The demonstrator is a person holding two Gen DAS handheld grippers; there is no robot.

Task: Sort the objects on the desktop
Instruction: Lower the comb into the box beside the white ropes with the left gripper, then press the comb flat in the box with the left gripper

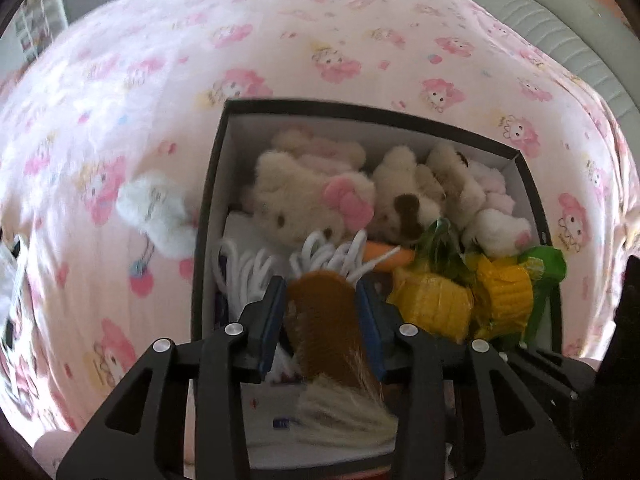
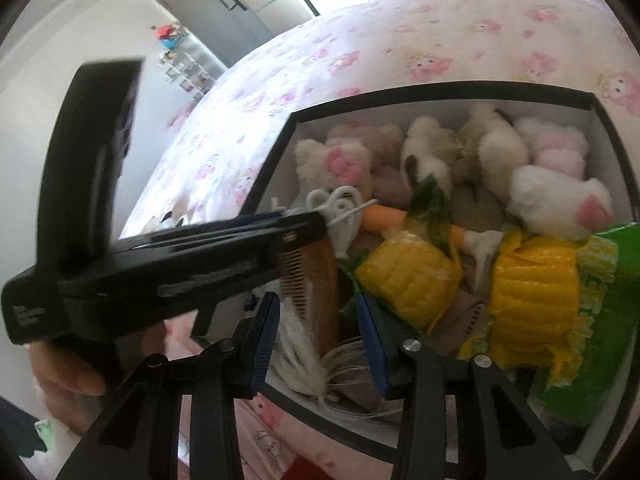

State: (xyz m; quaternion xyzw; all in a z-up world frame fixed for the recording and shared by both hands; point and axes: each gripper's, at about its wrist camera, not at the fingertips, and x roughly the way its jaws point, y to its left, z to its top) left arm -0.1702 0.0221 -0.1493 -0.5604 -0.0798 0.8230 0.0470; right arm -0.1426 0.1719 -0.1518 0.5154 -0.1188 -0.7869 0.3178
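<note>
A black box with a white inside (image 1: 208, 200) (image 2: 440, 94) lies on a pink printed bedspread. It holds several plush toys (image 1: 308, 200) (image 2: 500, 152), coiled white cables (image 1: 332, 256), toy corn (image 1: 432, 300) (image 2: 408, 276) and a toy carrot (image 1: 394, 258) (image 2: 384, 216). My left gripper (image 1: 322, 308) is shut on a brown wooden comb (image 1: 320, 320) with a pale tassel and holds it over the box's near end. It reaches in from the left in the right wrist view (image 2: 308, 224), comb (image 2: 312, 280) under it. My right gripper (image 2: 316, 316) is open and empty above the box's near edge.
A white plush toy (image 1: 160, 212) lies on the bedspread (image 1: 320, 40) just left of the box. A grey padded headboard (image 1: 560, 40) runs along the far right. Shelves and a grey door (image 2: 208, 20) stand beyond the bed.
</note>
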